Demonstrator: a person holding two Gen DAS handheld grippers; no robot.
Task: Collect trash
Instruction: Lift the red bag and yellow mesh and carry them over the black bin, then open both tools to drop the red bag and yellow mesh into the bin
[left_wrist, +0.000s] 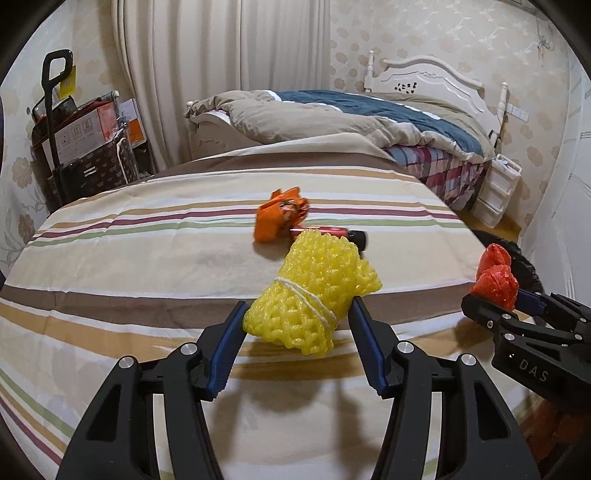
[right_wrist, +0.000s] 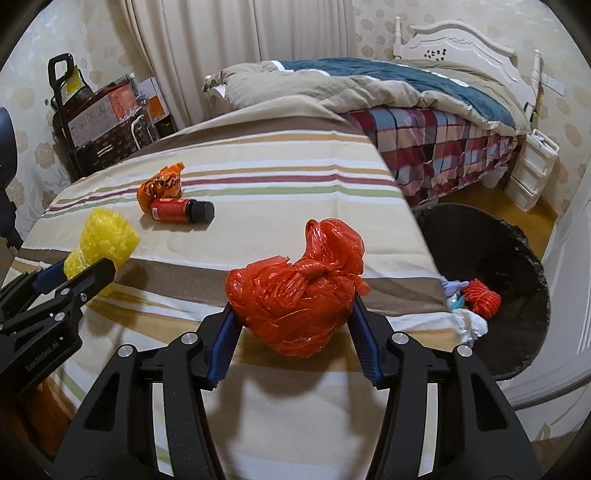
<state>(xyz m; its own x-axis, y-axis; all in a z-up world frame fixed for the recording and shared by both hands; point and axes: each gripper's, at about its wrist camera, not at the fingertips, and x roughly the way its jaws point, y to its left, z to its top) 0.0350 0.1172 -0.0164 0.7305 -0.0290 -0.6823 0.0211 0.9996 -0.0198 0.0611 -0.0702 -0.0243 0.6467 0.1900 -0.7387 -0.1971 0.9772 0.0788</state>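
Note:
My left gripper (left_wrist: 298, 314) is shut on a yellow foam net (left_wrist: 317, 288) tied with white string and holds it above the striped table (left_wrist: 147, 258). My right gripper (right_wrist: 293, 306) is shut on a knotted red plastic bag (right_wrist: 299, 291), held above the table's right part. An orange crumpled wrapper (right_wrist: 160, 186) and a red bottle with a black cap (right_wrist: 183, 209) lie further back on the table. A black-lined trash bin (right_wrist: 517, 258) stands right of the table, with a red net and white paper inside. The left gripper with the yellow net shows in the right wrist view (right_wrist: 85, 273).
A bed (right_wrist: 424, 110) with a rumpled quilt stands behind the table. White plastic drawers (right_wrist: 532, 166) stand by the bed. Boxes and a trolley (right_wrist: 96, 114) sit at the back left, before a curtain.

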